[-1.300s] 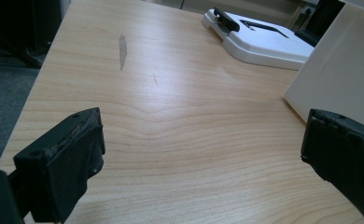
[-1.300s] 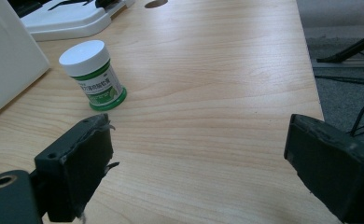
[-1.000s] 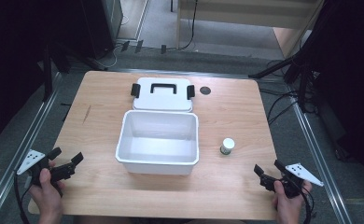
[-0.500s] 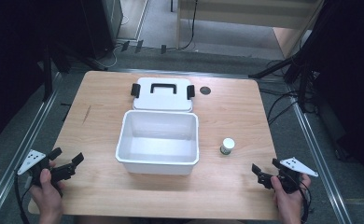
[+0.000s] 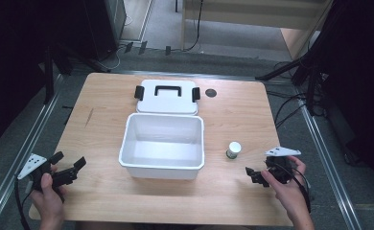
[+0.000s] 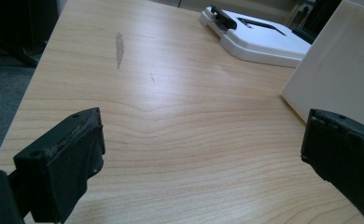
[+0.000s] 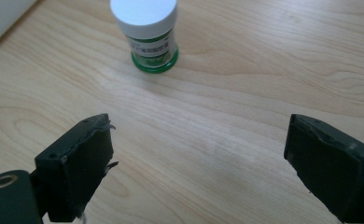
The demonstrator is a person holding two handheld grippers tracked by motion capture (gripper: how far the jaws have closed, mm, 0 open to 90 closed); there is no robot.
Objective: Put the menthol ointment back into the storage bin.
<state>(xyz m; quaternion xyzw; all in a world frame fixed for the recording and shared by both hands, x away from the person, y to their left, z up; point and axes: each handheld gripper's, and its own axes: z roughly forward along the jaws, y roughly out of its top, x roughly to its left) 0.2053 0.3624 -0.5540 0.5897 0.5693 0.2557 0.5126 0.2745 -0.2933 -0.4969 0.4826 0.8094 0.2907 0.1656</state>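
While both grippers sit low near the person's edge of the wooden table (image 5: 238,115), nothing is held in either one. At about seven o'clock on the tabletop in the high view, the left gripper (image 5: 70,167) rests in the person's left hand (image 5: 48,196), its jaws spread wide and pointing toward two o'clock; the left gripper view confirms a broad gap with bare wood between them. At about four o'clock, the right gripper (image 5: 253,175) is held by the right hand (image 5: 286,189), jaws pointing toward nine o'clock and standing well apart, as the right gripper view shows.

Near the centre of the table stands an open white storage box (image 5: 162,146), rectangular and empty inside. Its white lid (image 5: 167,97) lies flat just beyond it at twelve o'clock, touching or nearly touching the box's far rim, with a black handle (image 5: 167,89) on top and black latches at both ends. In the left gripper view, the box wall (image 6: 339,65) rises at two o'clock, with the lid (image 6: 259,39) farther off at one o'clock.

A small bottle with a white cap and green label (image 5: 233,150) stands upright just beside the box at three o'clock, between the box and the right gripper. In the right gripper view, the bottle (image 7: 147,35) stands at eleven o'clock, ahead of the jaws and apart from them. A dark round hole (image 5: 210,92) marks the table near the lid.
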